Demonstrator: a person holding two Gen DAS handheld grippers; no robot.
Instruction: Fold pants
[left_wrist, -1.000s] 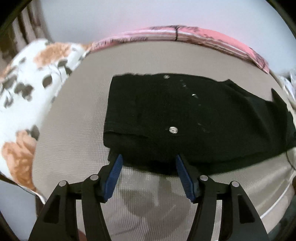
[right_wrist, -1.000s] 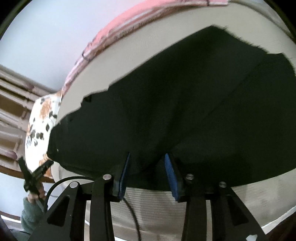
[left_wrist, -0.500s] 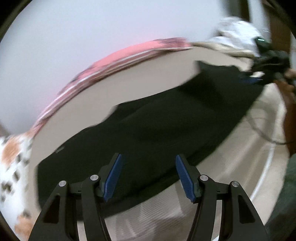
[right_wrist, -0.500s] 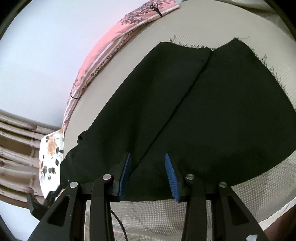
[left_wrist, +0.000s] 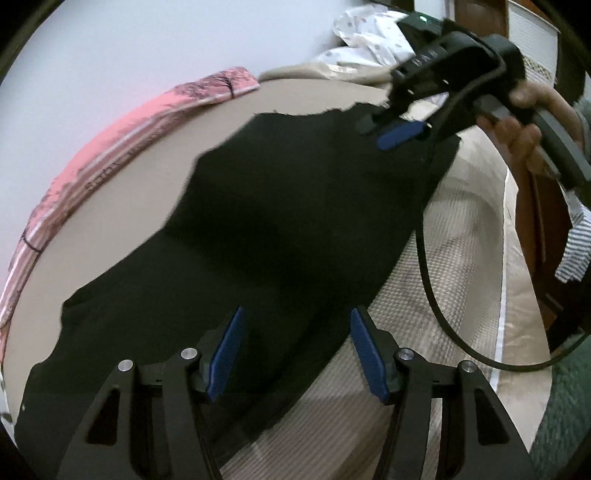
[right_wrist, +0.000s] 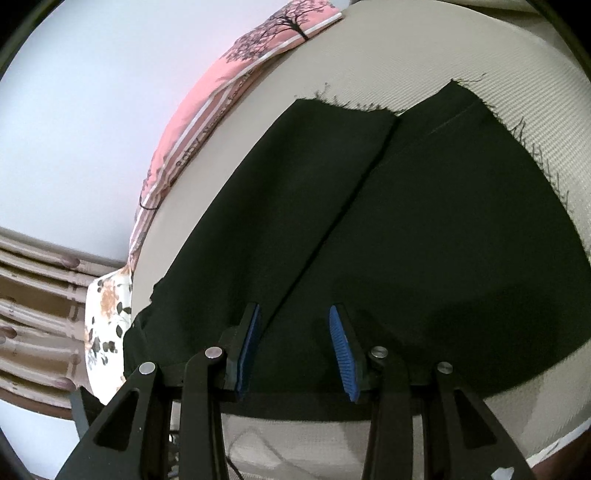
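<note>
Black pants (left_wrist: 280, 229) lie flat on a beige bed, folded lengthwise with one leg on the other. My left gripper (left_wrist: 295, 314) hovers over their near edge about mid-length; its jaws are closing, with nothing pressed between the blue pads. In the left wrist view a hand (left_wrist: 524, 122) holds my right gripper (left_wrist: 391, 125) over the far leg end. From the right wrist view, the right gripper (right_wrist: 294, 308) stands open over the pants (right_wrist: 424, 240), near the seam between the legs. Frayed hems (right_wrist: 351, 107) lie beyond it.
The beige mattress (left_wrist: 461, 258) runs along the pants' near side. A pink blanket (left_wrist: 122, 147) lines the wall edge and a floral pillow (right_wrist: 107, 317) lies past the waist end. White clothes (left_wrist: 369, 40) sit at the bed's far end. A black cable (left_wrist: 428, 288) hangs from the right gripper.
My left gripper has swept from the waistband along the pants toward the legs and rolled, bringing the right gripper into its view. The right gripper shifted toward the leg hems.
</note>
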